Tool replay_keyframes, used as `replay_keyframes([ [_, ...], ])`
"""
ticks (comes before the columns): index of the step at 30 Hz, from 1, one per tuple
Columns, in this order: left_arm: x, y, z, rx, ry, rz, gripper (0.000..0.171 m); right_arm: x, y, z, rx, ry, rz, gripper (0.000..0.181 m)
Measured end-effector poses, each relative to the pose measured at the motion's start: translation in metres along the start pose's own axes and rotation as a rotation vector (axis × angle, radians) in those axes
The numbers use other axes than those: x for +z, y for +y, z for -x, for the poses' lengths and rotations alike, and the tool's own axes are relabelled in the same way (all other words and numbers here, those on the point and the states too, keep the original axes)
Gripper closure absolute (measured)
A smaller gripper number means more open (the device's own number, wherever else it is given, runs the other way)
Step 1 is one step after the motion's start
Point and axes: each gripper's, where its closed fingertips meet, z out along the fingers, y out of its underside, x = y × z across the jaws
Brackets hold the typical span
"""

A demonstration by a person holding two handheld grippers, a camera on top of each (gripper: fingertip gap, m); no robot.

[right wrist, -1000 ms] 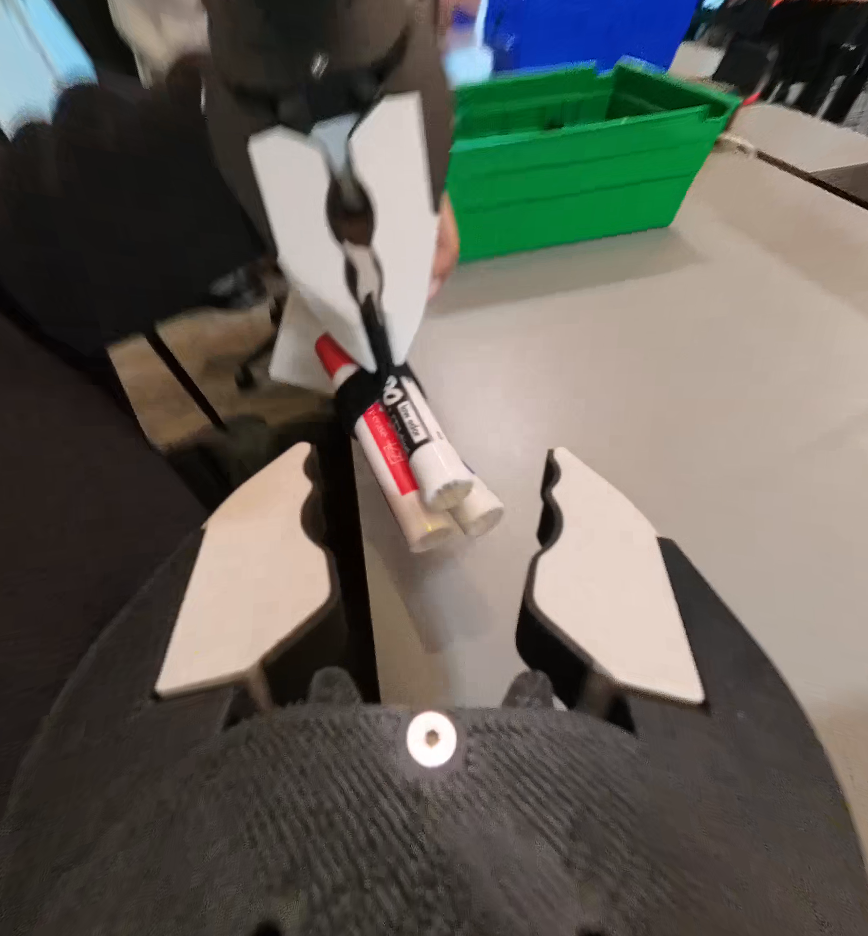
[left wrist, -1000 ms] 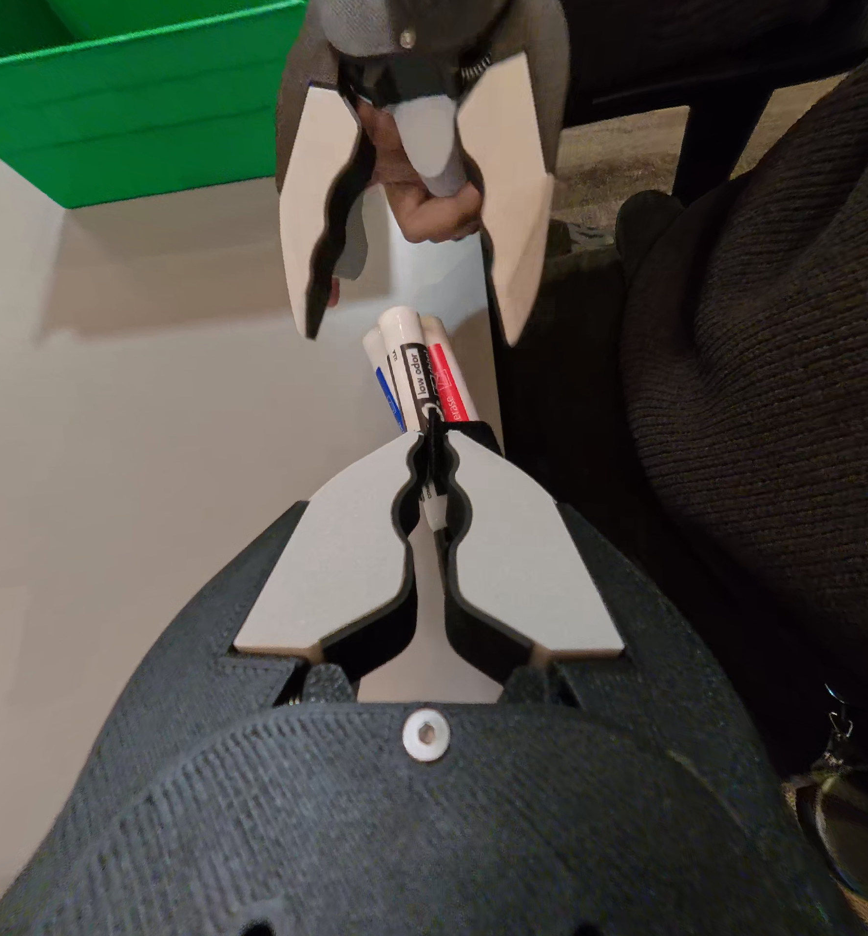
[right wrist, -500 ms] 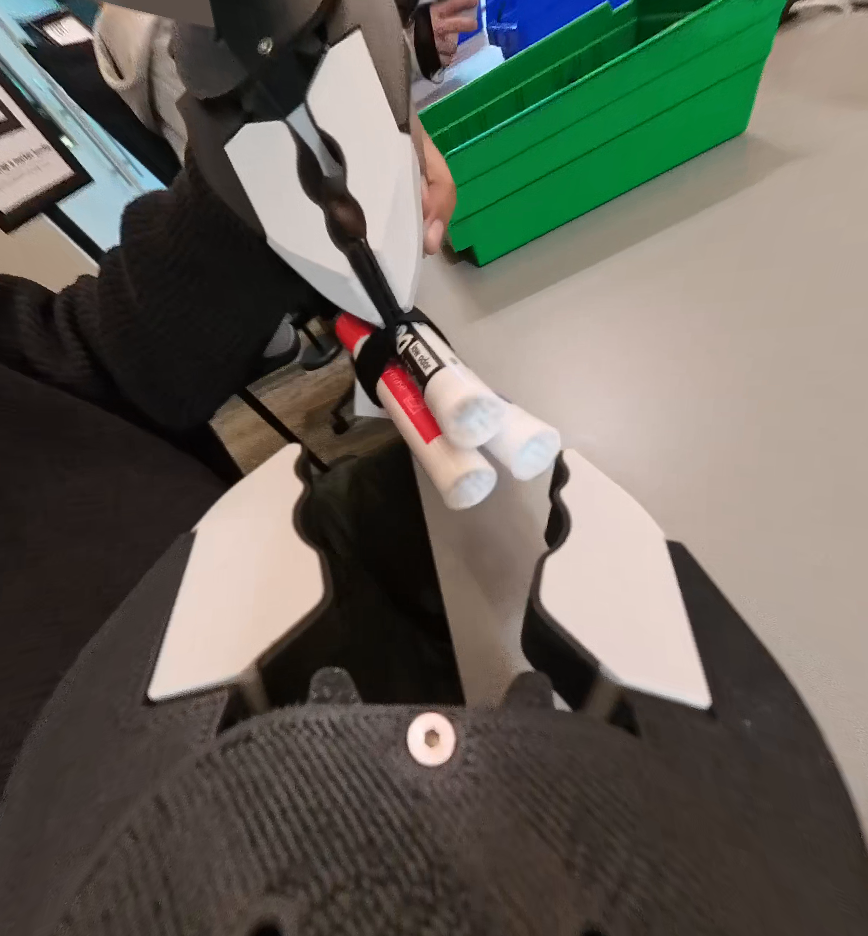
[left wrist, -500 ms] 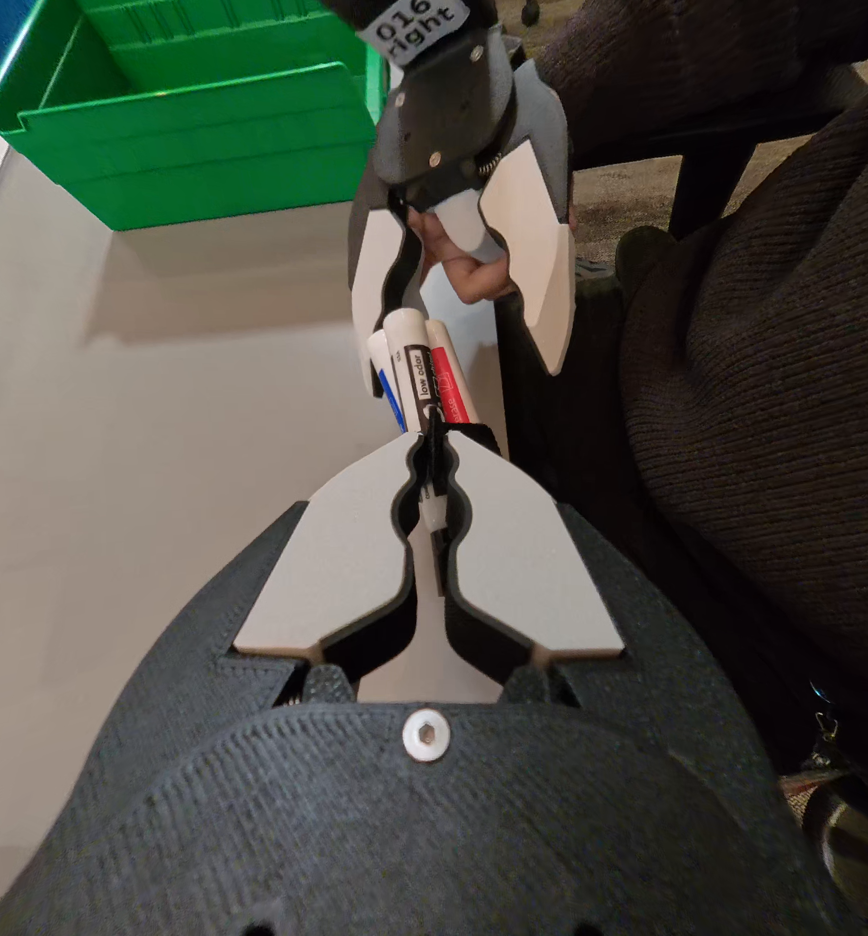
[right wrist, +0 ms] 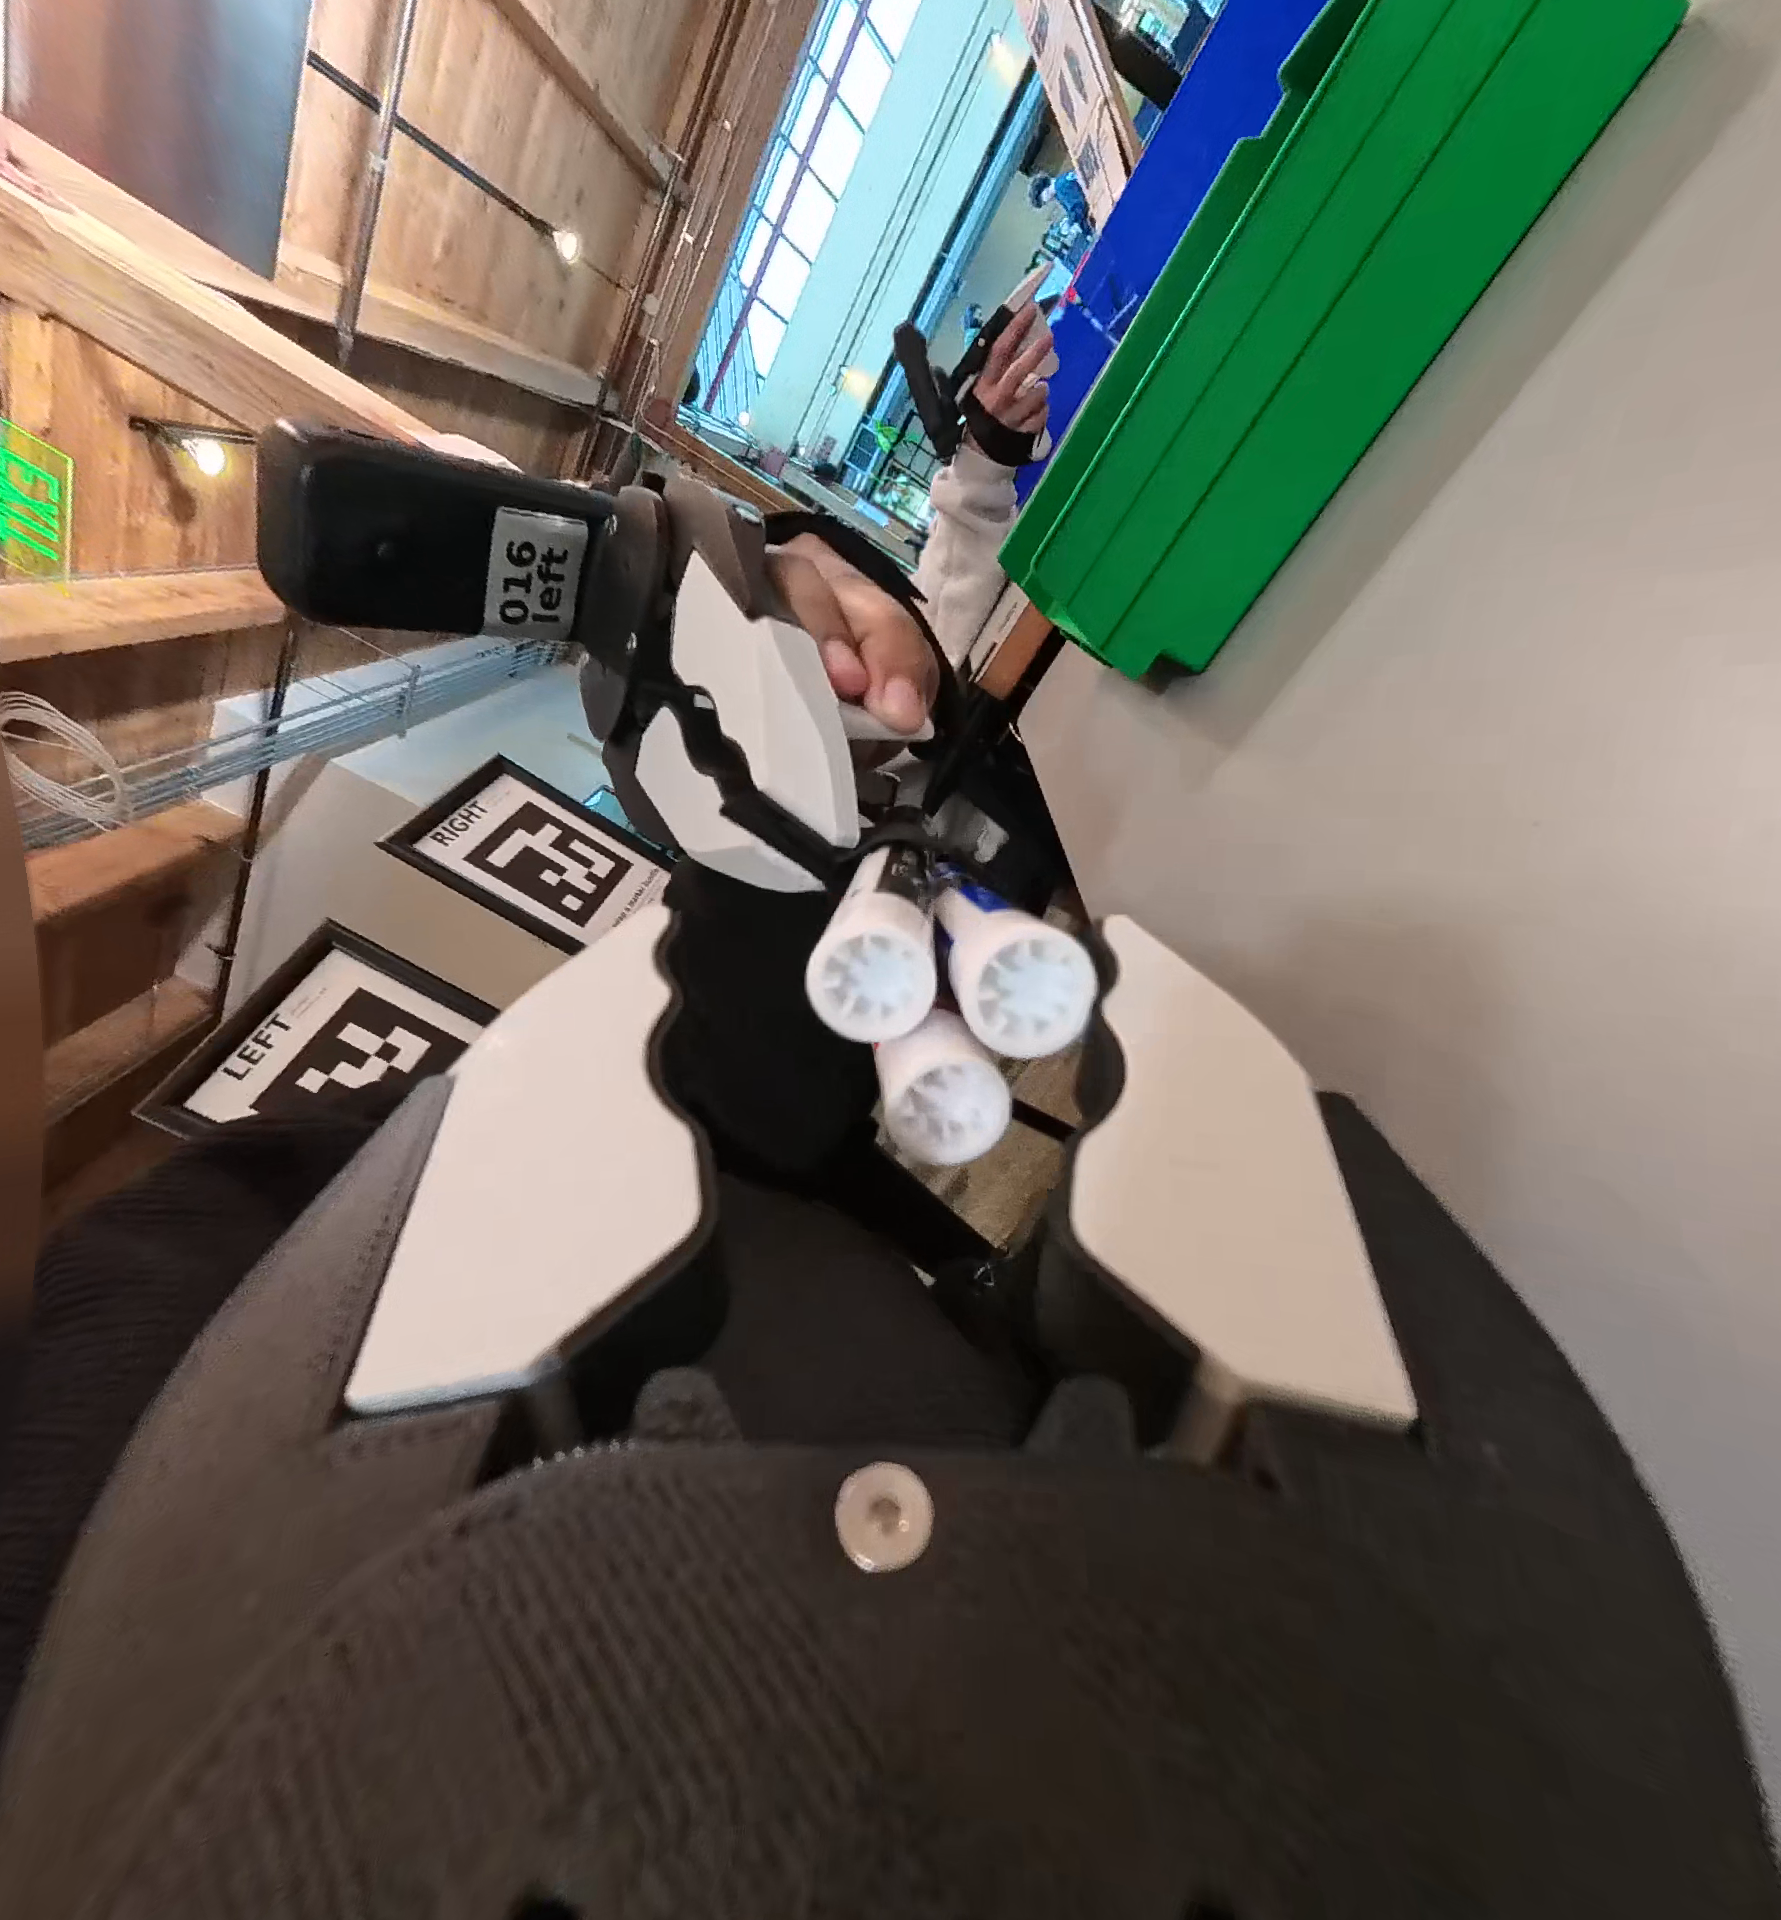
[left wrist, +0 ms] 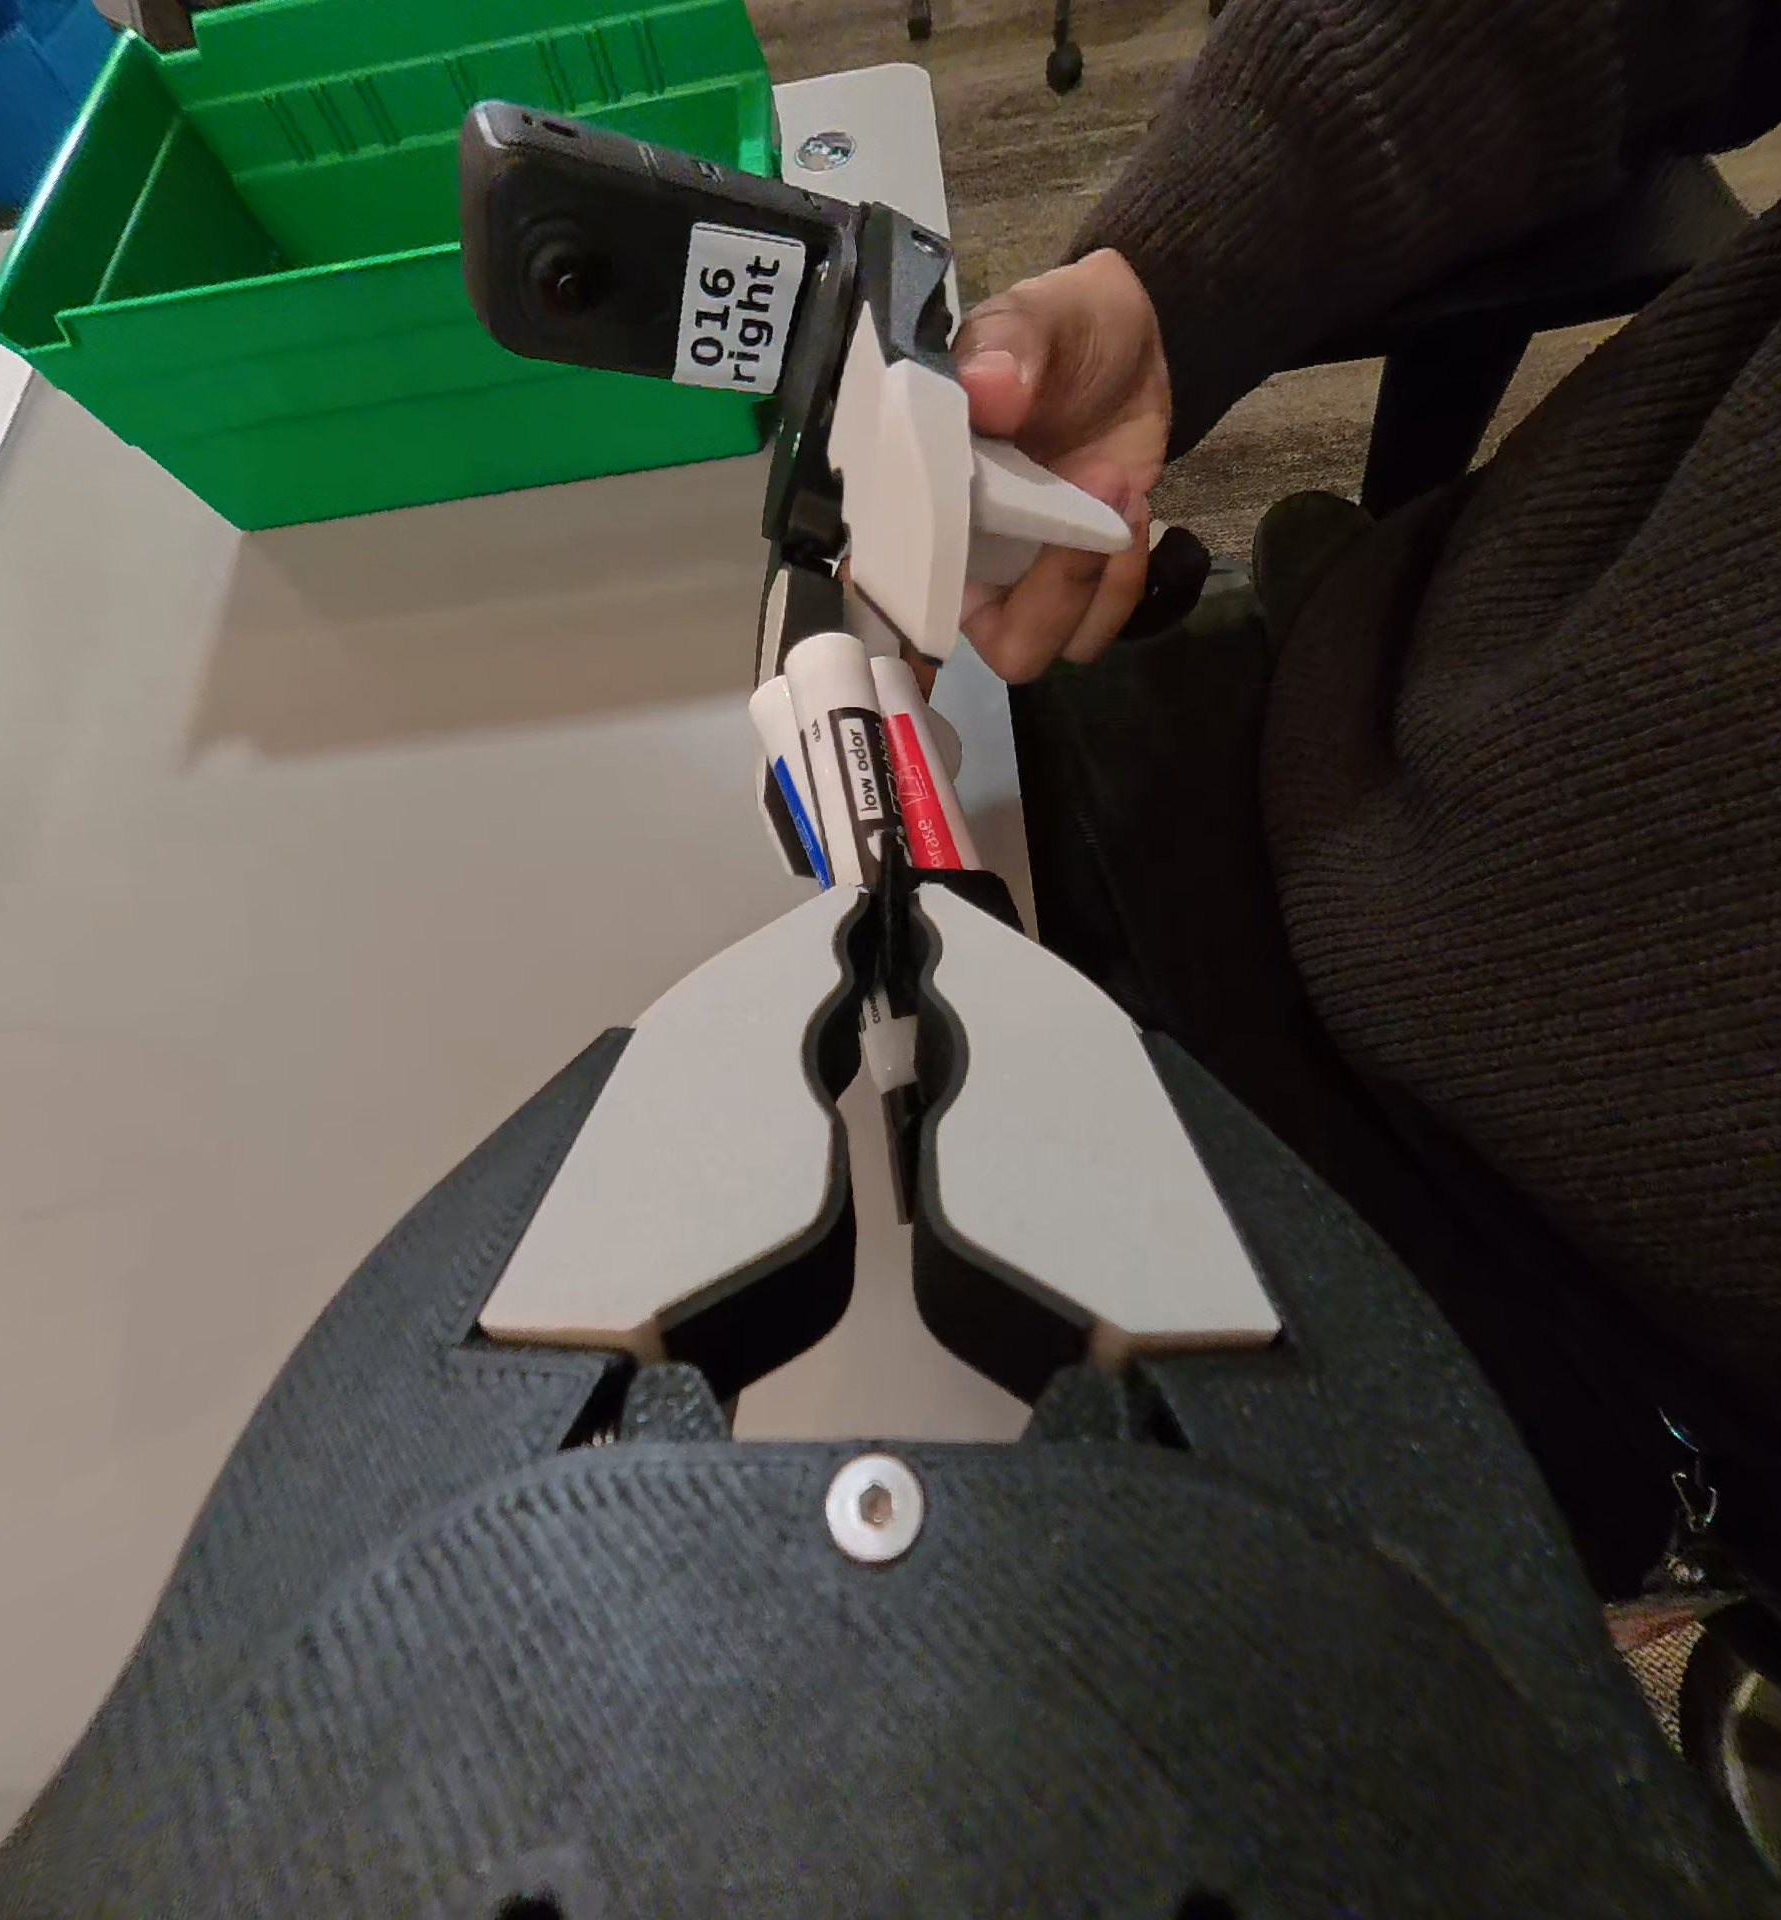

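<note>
A bundle of three white markers (left wrist: 855,758) with blue, black and red labels is bound by a black strap (left wrist: 891,935). My left gripper (left wrist: 891,894) is shut on that strap and holds the bundle in the air over the table's right edge. My right gripper (right wrist: 886,935) is open, and the markers' butt ends (right wrist: 1021,992) sit between its fingertips without touching them. In the left wrist view the right gripper (left wrist: 844,644) is turned on its side at the far end of the bundle, held by a hand (left wrist: 1062,416). The left gripper (right wrist: 834,862) shows beyond the markers.
A green bin (left wrist: 366,416) stands at the back of the white table (left wrist: 242,935); it also shows in the right wrist view (right wrist: 1333,312) with a blue bin (right wrist: 1156,208) behind. A dark knit sleeve (left wrist: 1540,727) fills the right. Two framed code signs (right wrist: 543,852) stand beyond the table edge.
My right gripper has rolled onto its side and closed in until the marker ends lie between its open fingers. My left gripper has stayed shut on the strap.
</note>
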Motion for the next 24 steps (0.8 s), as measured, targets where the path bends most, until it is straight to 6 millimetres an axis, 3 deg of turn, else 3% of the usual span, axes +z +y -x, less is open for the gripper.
replay_keyframes([
  [10,-0.006,0.006,0.008,-0.020,-0.023,-0.001,0.165,-0.013,-0.003,-0.011,0.083,0.027,0.001,0.129],
  [16,-0.006,0.007,0.012,-0.027,-0.039,0.001,0.165,-0.013,-0.006,-0.012,0.095,0.023,-0.020,0.128],
  [20,-0.008,0.016,0.023,-0.085,-0.077,0.017,0.165,-0.021,-0.015,-0.023,-0.058,0.149,-0.042,0.126],
  [24,-0.006,0.024,0.023,-0.117,-0.055,0.021,0.165,-0.030,-0.021,-0.034,-0.432,0.390,0.028,0.107],
])
